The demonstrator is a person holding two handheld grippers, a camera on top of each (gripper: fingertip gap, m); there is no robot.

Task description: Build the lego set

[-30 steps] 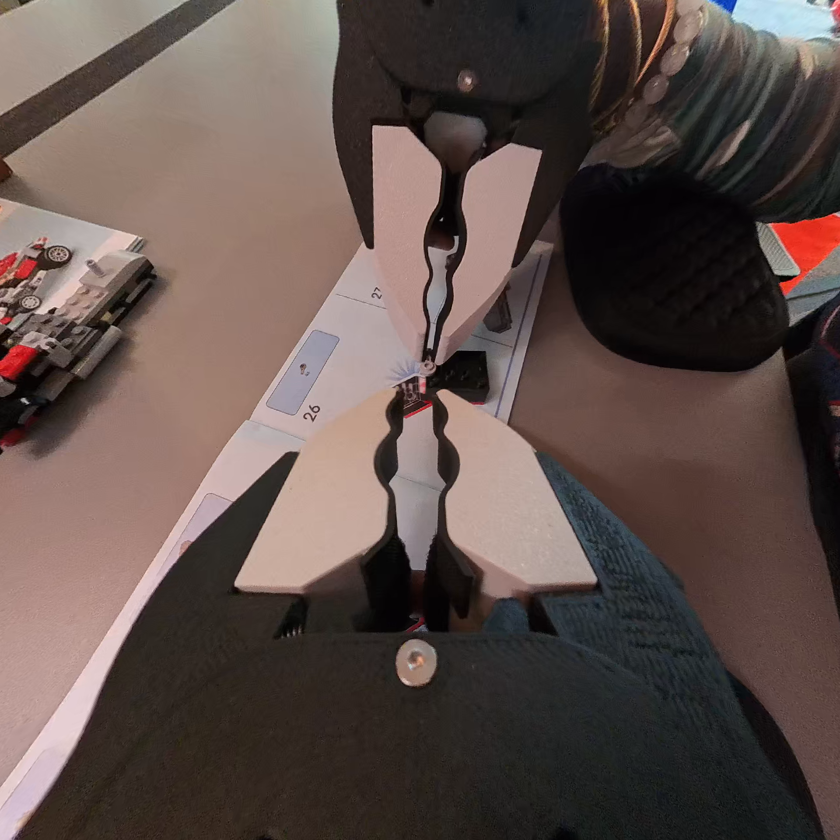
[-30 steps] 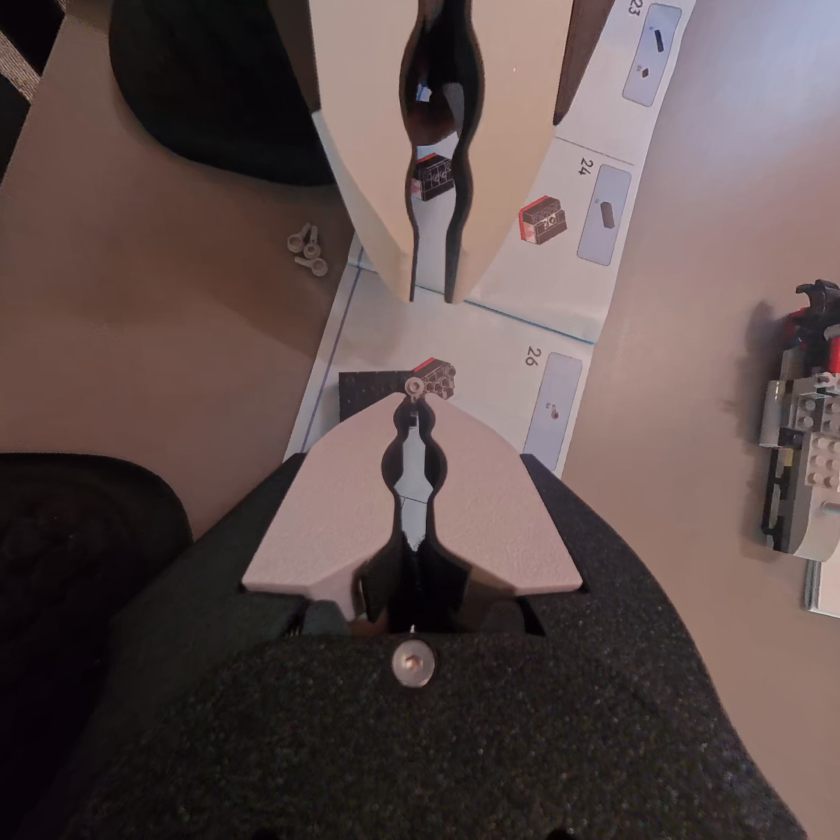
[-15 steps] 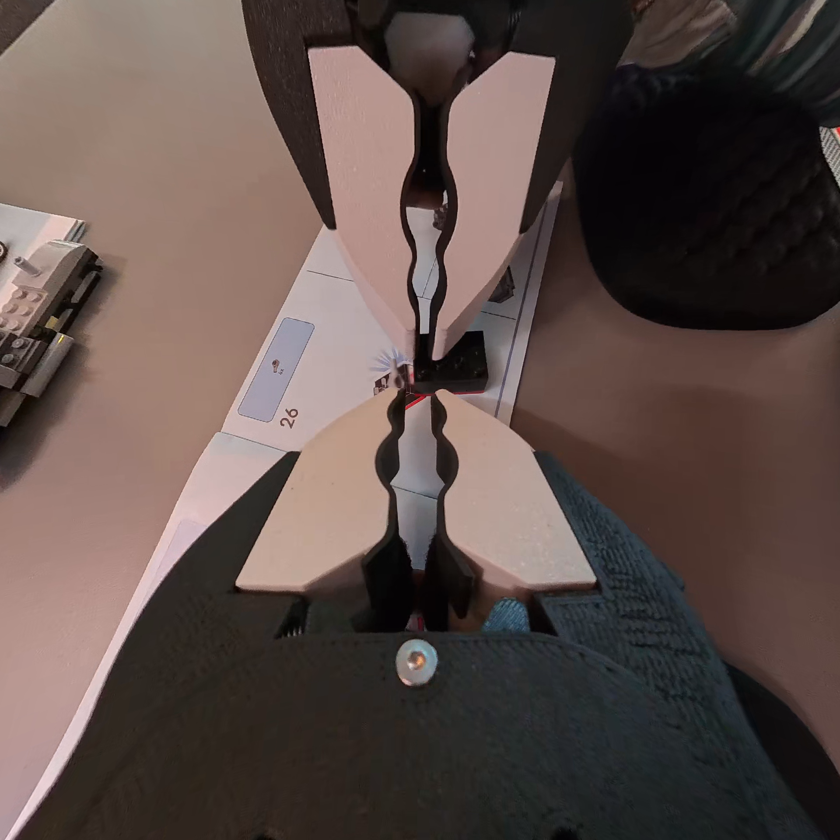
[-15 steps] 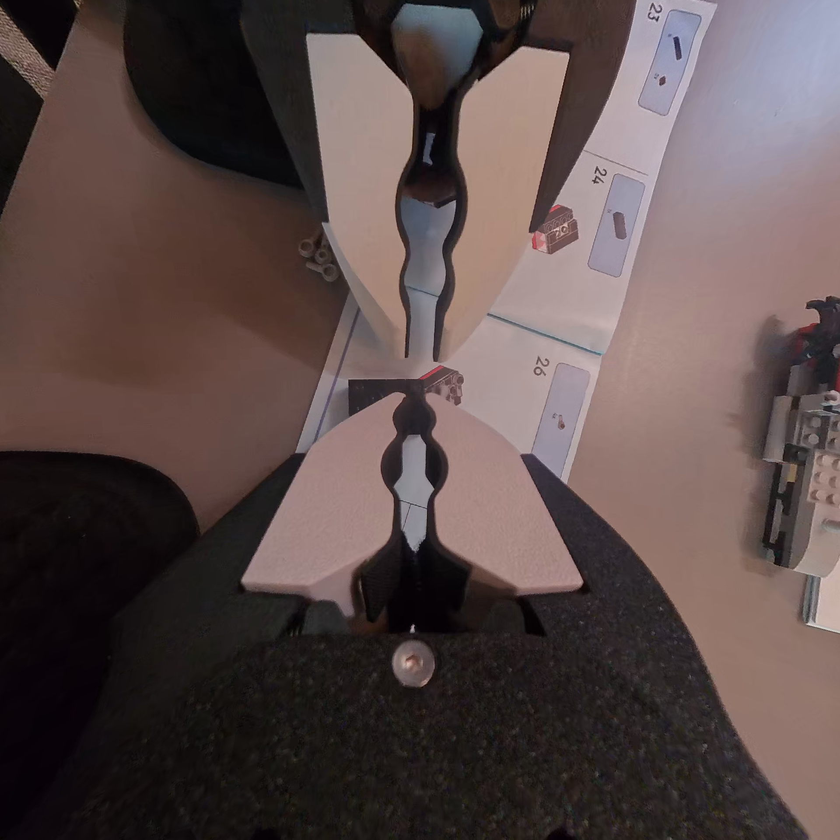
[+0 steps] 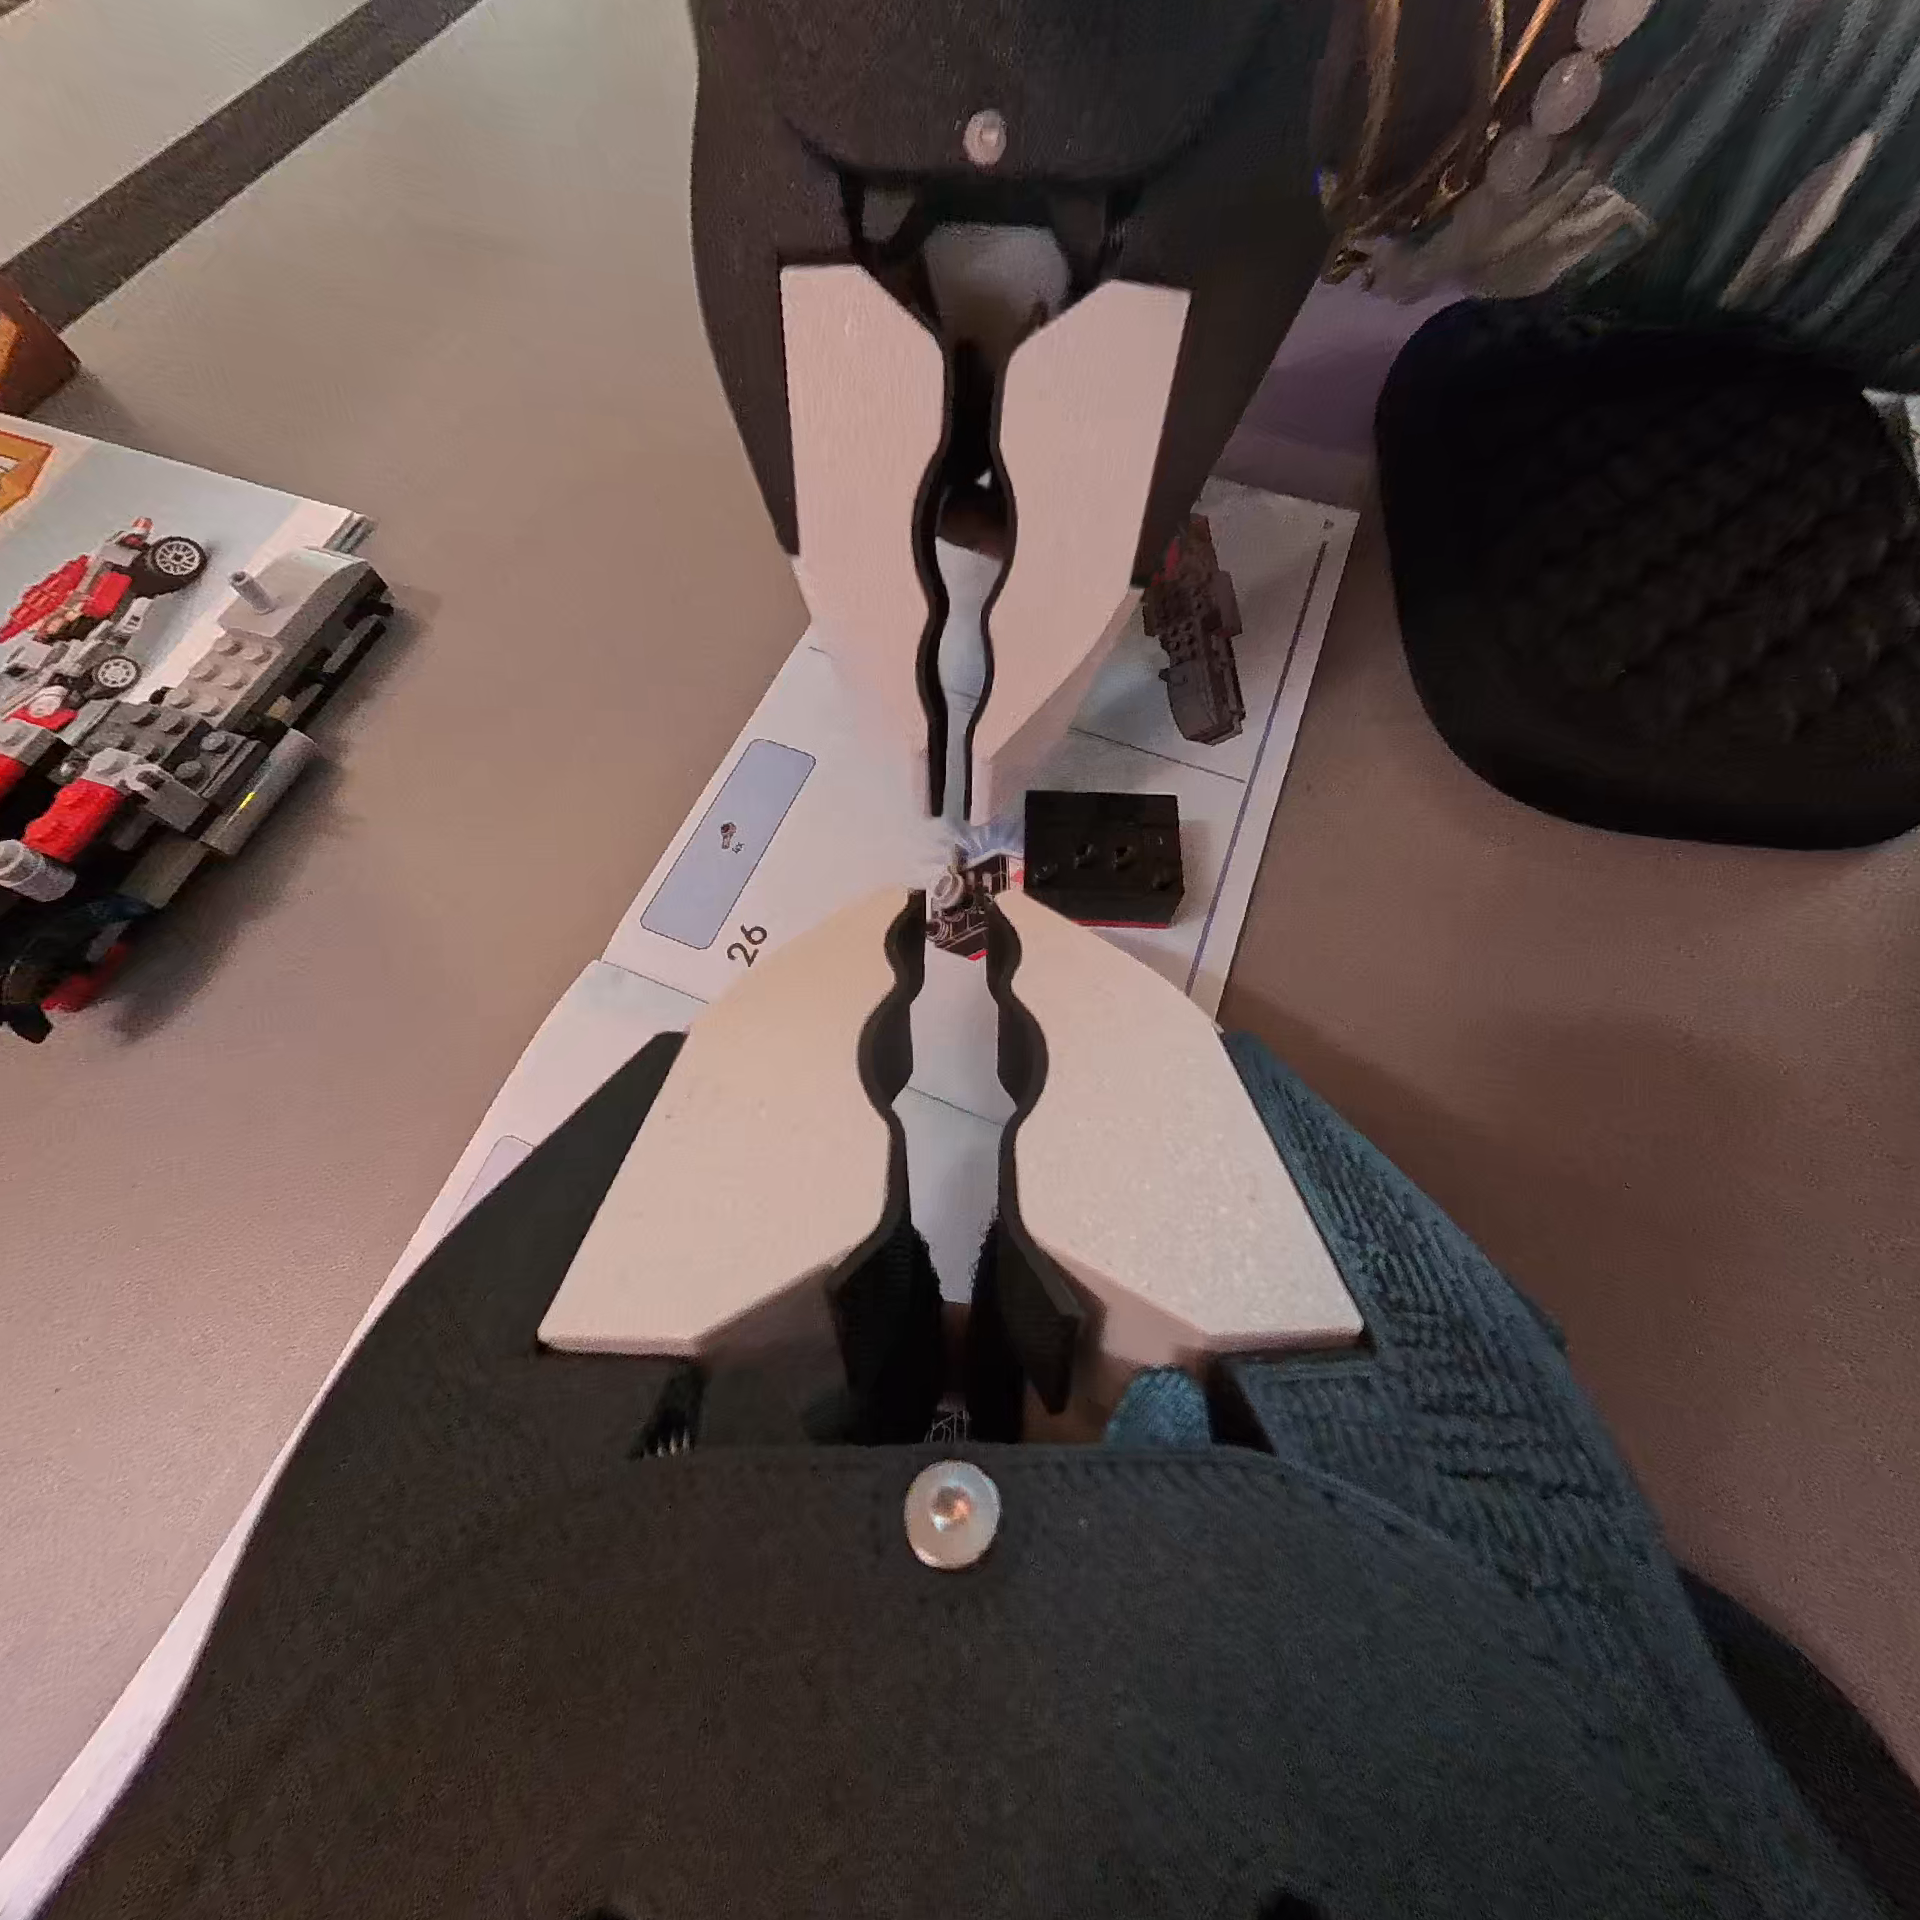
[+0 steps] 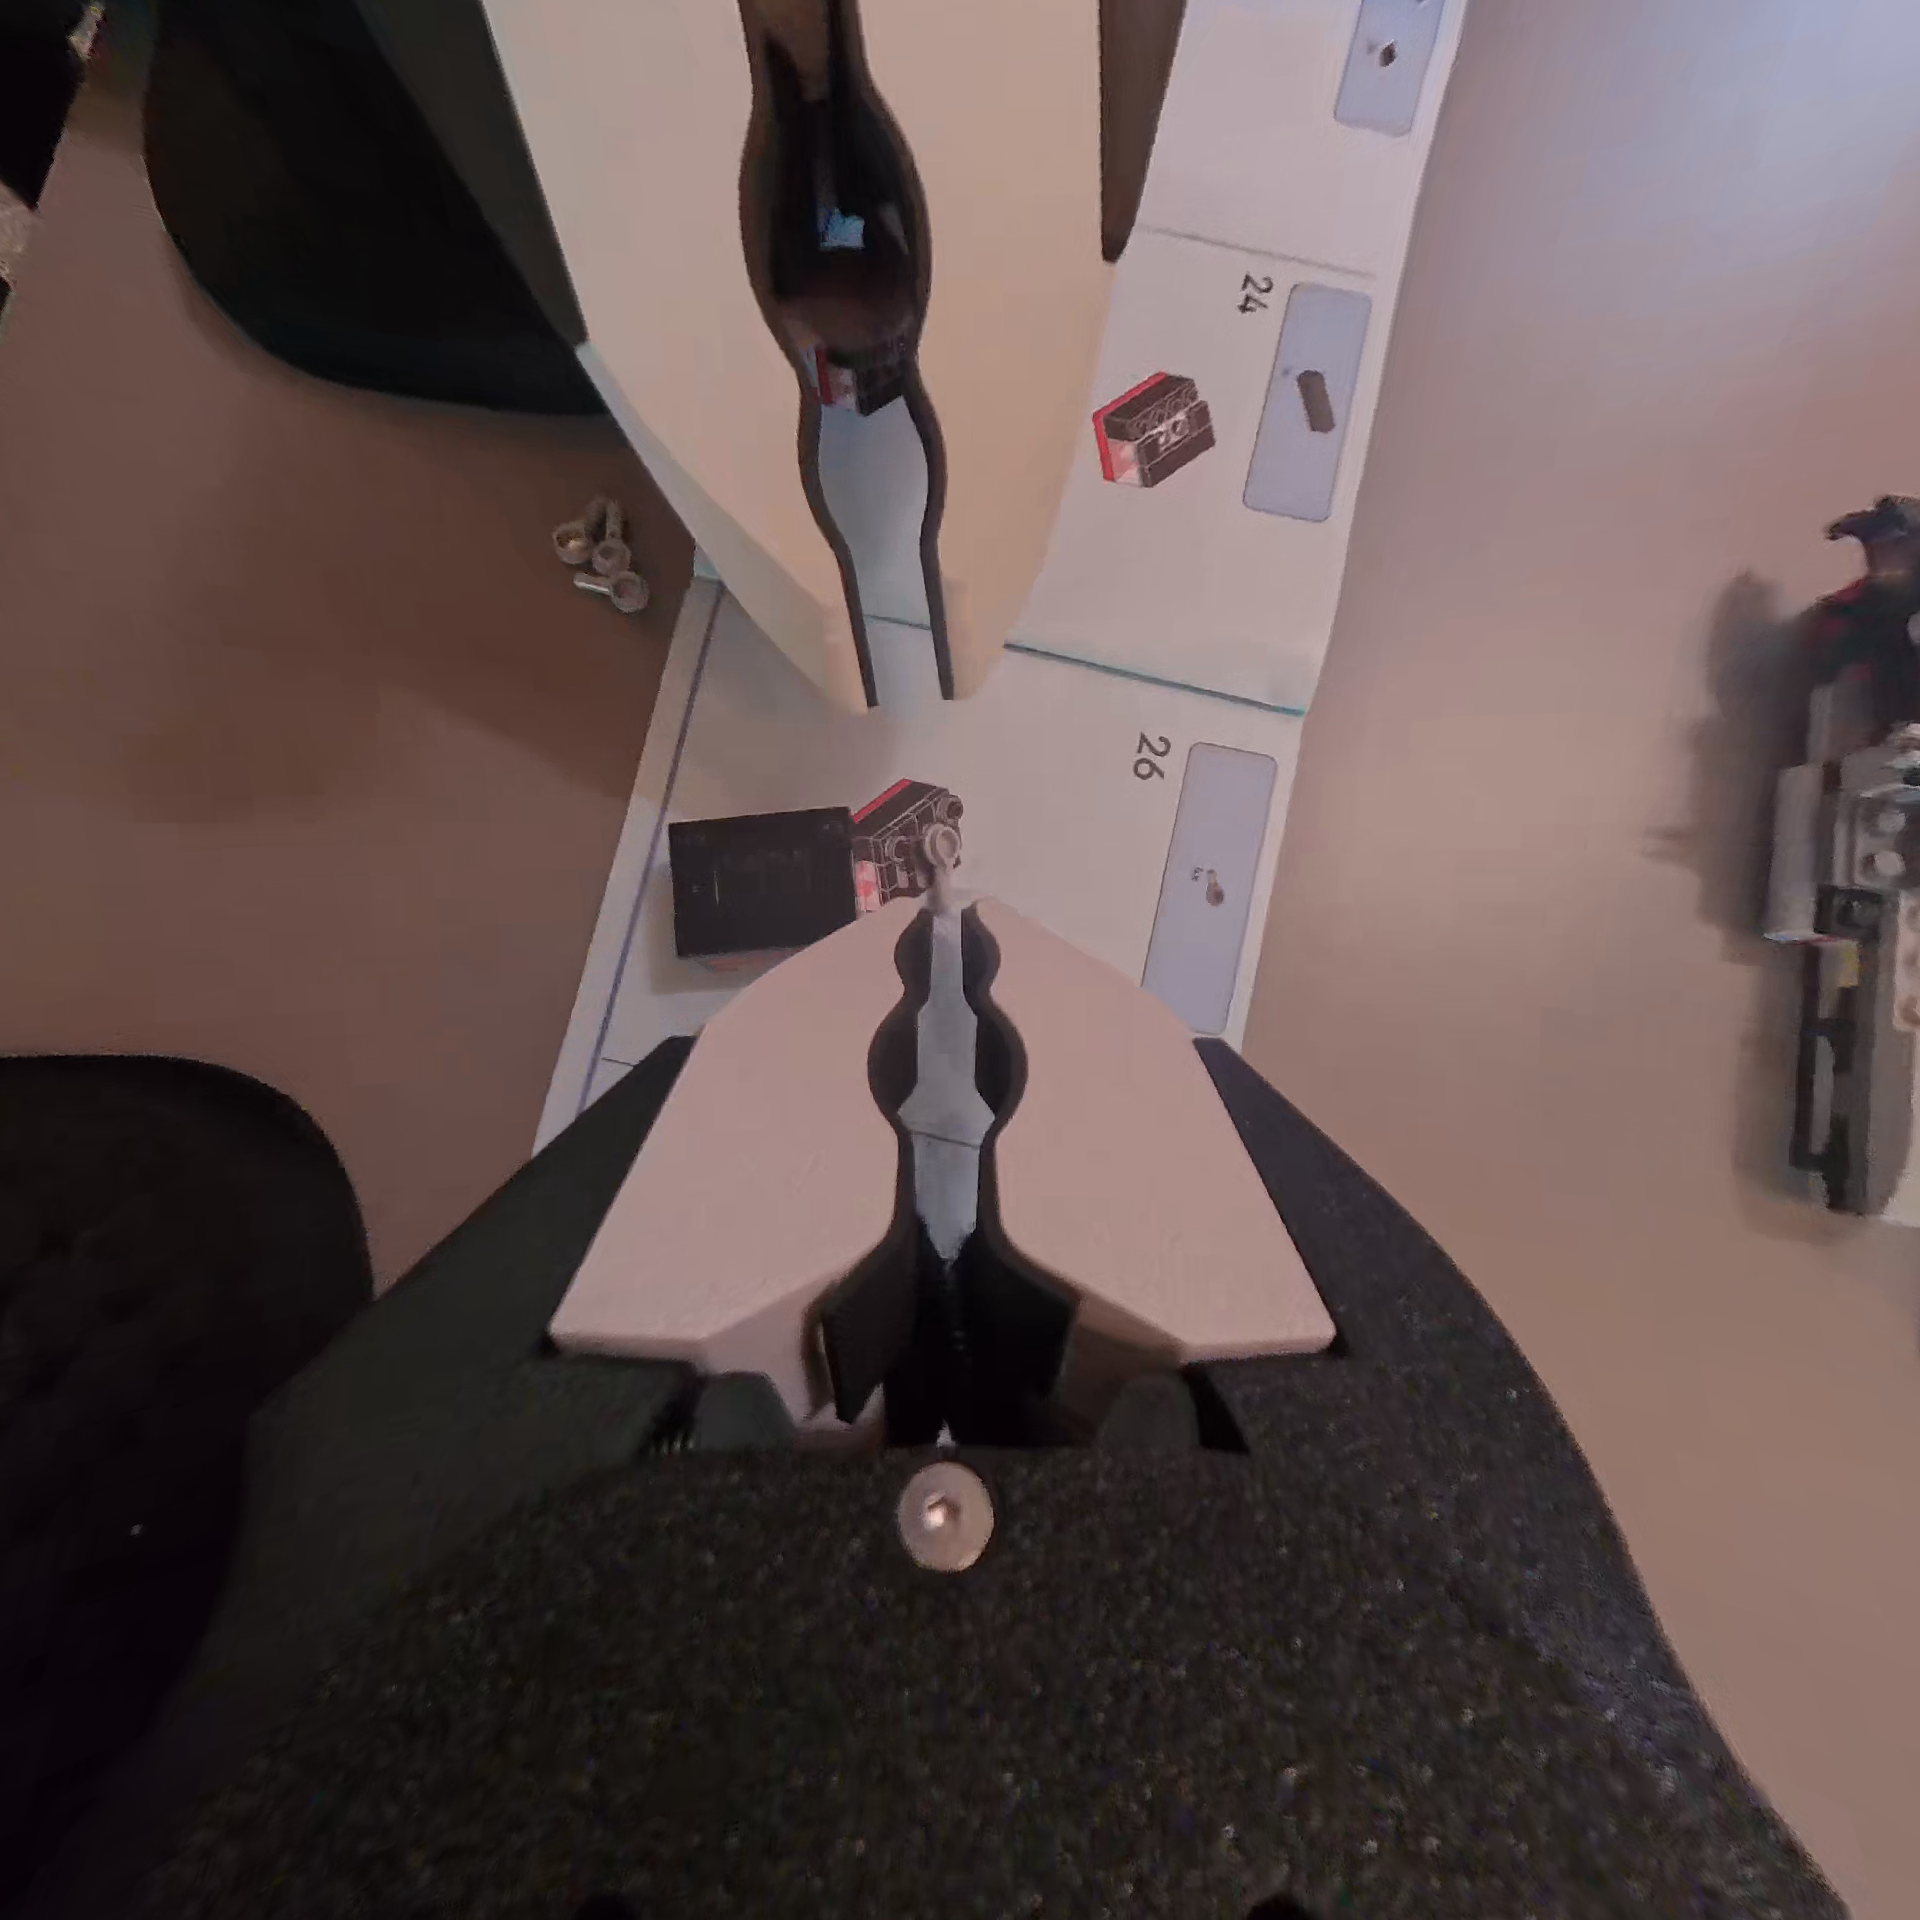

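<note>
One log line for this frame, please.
left hand-held gripper: open, empty | right hand-held gripper: shut on grey pin | black brick: lying on instruction booklet

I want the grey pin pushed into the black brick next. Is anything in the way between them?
Nothing visible. The grey pin, held by the right gripper, hangs just beside the black brick; only the flat instruction page shows between them, lying underneath.

black textured grippers, cream fingers, silver screws.
</note>
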